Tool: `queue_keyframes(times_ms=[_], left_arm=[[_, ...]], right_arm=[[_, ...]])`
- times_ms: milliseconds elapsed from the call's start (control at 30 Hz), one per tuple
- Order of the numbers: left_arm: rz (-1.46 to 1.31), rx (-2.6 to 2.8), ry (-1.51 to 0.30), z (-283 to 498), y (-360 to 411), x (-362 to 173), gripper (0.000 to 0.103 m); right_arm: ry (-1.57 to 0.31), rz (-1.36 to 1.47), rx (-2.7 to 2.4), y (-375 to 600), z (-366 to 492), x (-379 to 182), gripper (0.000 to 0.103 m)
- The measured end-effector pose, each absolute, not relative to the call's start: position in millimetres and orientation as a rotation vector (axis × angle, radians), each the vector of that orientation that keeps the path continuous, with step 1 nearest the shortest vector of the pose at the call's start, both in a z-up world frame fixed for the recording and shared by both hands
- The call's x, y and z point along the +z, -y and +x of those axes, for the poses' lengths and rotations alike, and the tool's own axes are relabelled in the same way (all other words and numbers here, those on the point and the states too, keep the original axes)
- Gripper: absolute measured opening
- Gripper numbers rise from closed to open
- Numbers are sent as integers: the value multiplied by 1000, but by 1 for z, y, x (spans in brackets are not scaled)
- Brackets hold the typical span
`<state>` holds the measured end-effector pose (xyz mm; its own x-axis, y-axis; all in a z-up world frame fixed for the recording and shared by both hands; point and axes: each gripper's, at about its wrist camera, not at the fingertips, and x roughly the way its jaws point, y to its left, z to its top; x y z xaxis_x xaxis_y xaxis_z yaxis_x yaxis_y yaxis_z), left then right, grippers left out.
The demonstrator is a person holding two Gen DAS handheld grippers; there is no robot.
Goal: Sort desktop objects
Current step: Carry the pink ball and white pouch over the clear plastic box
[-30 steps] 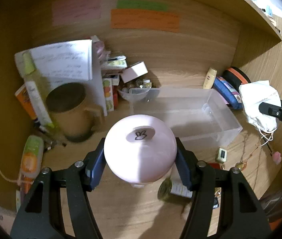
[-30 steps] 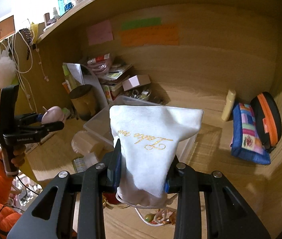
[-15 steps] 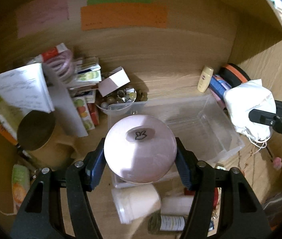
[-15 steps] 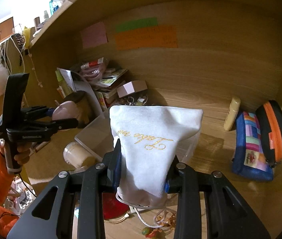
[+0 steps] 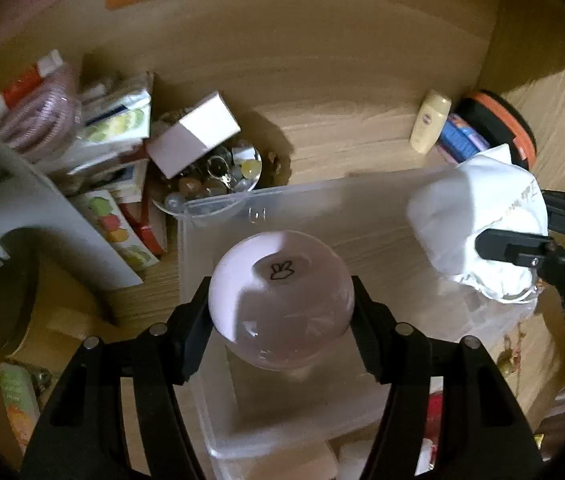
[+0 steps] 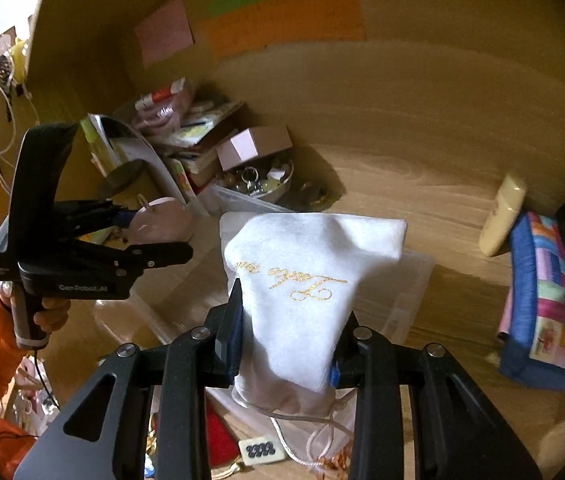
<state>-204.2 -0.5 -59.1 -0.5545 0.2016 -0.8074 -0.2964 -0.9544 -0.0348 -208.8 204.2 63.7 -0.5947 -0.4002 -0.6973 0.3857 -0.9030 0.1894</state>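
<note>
A: Where's the ball (image 5: 280, 300)?
B: Clamped in left gripper (image 5: 280, 312), directly over the bin (image 5: 322, 208).
A: Pouch (image 6: 314, 292)?
B: Pinched by right gripper (image 6: 288, 344), over bin's right end. Both drop straight down.

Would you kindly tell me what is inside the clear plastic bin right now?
The clear plastic bin shows bare floor where visible. The pink round object in the left tool and the white pouch in the right tool cover parts of it.
</note>
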Motion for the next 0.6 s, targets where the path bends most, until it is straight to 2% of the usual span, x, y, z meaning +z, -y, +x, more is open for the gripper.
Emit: queue_keyframes(times_ms=[333,600], left_arm=[[-1401,2428,-181,-230,-11,-86,62],[-1439,2398,-320,-234,-29,-96,62]], right_arm=[[-72,1184,-2405,-182,-236,40,29],[-166,1273,-2363,-171,-251,34,29]])
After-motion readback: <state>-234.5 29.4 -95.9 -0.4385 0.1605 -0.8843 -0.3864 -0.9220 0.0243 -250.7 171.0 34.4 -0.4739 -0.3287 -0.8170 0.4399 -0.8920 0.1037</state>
